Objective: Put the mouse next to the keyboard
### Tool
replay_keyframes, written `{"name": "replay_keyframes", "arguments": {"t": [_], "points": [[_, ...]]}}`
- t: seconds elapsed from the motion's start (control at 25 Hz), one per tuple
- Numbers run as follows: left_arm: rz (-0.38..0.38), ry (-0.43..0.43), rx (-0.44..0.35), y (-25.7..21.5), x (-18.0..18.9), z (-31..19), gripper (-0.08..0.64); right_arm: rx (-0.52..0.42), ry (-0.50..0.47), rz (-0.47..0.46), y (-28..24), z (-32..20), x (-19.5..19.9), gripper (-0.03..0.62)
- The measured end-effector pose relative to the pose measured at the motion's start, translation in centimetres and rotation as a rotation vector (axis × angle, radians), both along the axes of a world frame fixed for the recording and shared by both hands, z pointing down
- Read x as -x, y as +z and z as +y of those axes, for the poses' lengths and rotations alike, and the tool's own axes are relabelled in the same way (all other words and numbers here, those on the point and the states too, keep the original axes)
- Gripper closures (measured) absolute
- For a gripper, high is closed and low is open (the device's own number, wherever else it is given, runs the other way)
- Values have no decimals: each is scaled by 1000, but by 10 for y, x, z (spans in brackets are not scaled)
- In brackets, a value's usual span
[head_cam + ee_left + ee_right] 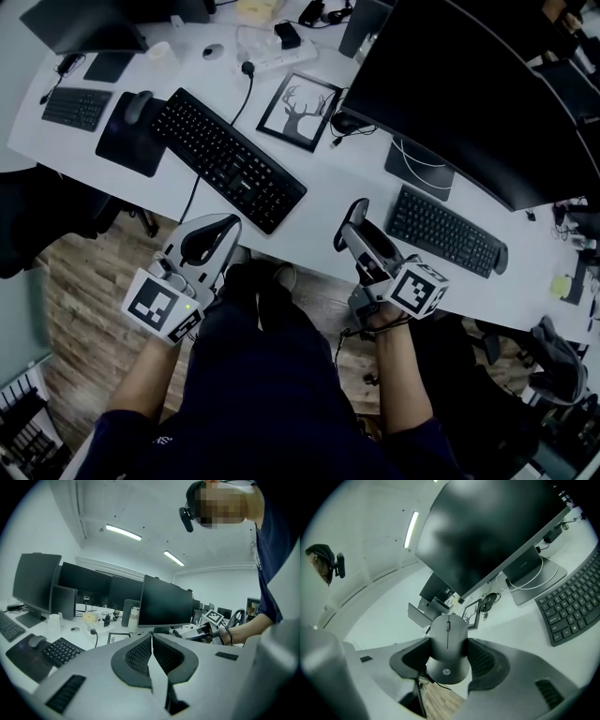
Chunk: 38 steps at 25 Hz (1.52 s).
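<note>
A dark grey mouse [448,648] sits between the pads of my right gripper [356,225], which is shut on it and hovers over the desk's front edge. Just to its right lies a black keyboard [442,232] under the big monitor [459,84]. A larger black keyboard [228,159] lies diagonally at the desk's middle. My left gripper [204,236] hangs at the front edge below that keyboard. It is shut, its pads meeting at the tips with nothing between them.
A second mouse [137,105] rests on a black pad [131,141] at the left, beside a small keyboard [77,108]. A framed deer picture [298,111], cables and a power strip [277,58] lie further back. Bare white desk [319,206] shows between the two keyboards.
</note>
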<state>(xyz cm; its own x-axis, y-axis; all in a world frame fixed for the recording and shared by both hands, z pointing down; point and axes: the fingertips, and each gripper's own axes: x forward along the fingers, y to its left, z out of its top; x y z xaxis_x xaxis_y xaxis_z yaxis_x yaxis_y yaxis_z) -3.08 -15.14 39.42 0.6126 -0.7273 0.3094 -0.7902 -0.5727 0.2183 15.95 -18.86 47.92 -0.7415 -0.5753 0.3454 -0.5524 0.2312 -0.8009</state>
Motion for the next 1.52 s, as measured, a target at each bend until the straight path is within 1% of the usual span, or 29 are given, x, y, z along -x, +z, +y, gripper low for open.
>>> {"name": "replay_keyframes", "arguments": {"t": [0.44, 0.72, 1.12, 1.52], "points": [[23, 93, 41, 26, 6, -22, 526, 62, 57, 136, 41, -9, 4, 336], [26, 141, 63, 37, 15, -35, 526, 101, 99, 195, 64, -12, 9, 336], [38, 161, 87, 50, 34, -47, 526, 146, 117, 280, 89, -15, 19, 336], [36, 166, 105, 57, 49, -55, 526, 175, 98, 391, 108, -23, 29, 336]]}}
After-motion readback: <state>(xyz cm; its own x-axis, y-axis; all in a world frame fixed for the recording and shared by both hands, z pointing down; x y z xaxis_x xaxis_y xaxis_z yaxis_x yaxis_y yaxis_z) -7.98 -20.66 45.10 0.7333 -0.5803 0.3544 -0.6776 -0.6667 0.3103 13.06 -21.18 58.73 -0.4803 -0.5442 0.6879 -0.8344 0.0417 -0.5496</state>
